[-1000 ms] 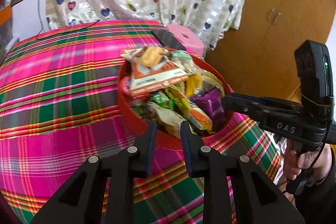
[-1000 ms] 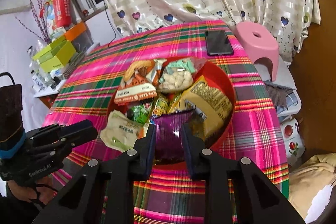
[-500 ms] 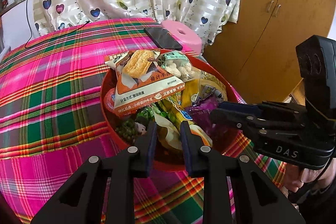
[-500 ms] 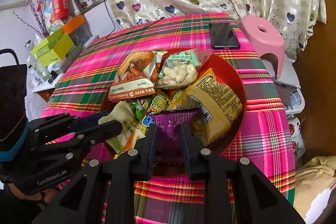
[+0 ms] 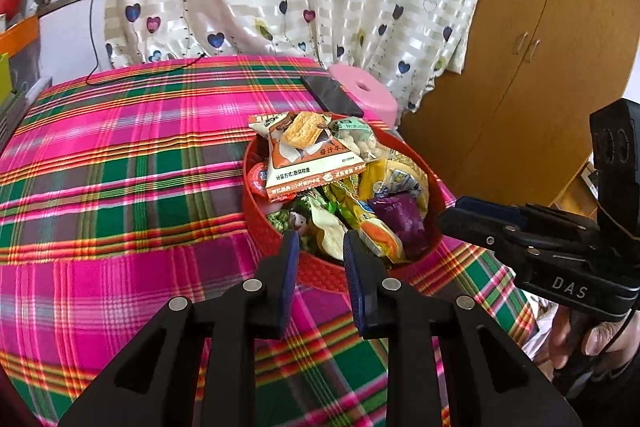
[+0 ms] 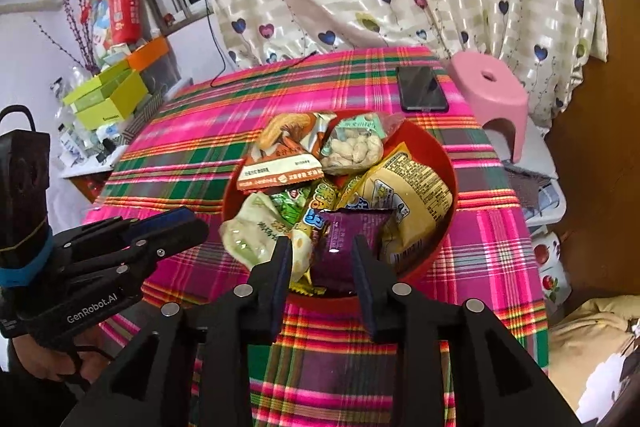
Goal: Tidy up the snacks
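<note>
A red bowl (image 5: 276, 235) (image 6: 444, 163) full of snack packets stands on the plaid tablecloth. It holds an orange-and-white cracker packet (image 5: 308, 163) (image 6: 280, 163), a clear nut bag (image 6: 354, 147), a yellow packet (image 6: 412, 195), a pale green packet (image 6: 250, 235) and a purple packet (image 5: 398, 217) (image 6: 346, 247). My left gripper (image 5: 318, 241) is open and empty at the bowl's near rim. My right gripper (image 6: 318, 247) is open with the purple packet between its fingers, not clamped.
A black phone (image 6: 420, 89) (image 5: 332, 97) lies on the table behind the bowl. A pink stool (image 6: 490, 91) stands past the table's right edge, with a curtain behind. Green boxes (image 6: 106, 99) and clutter stand off to the left. A wooden cabinet (image 5: 520, 67) is at right.
Both grippers have drawn back a little from the bowl. The right gripper's fingers have opened wider around the purple packet, which lies in the bowl.
</note>
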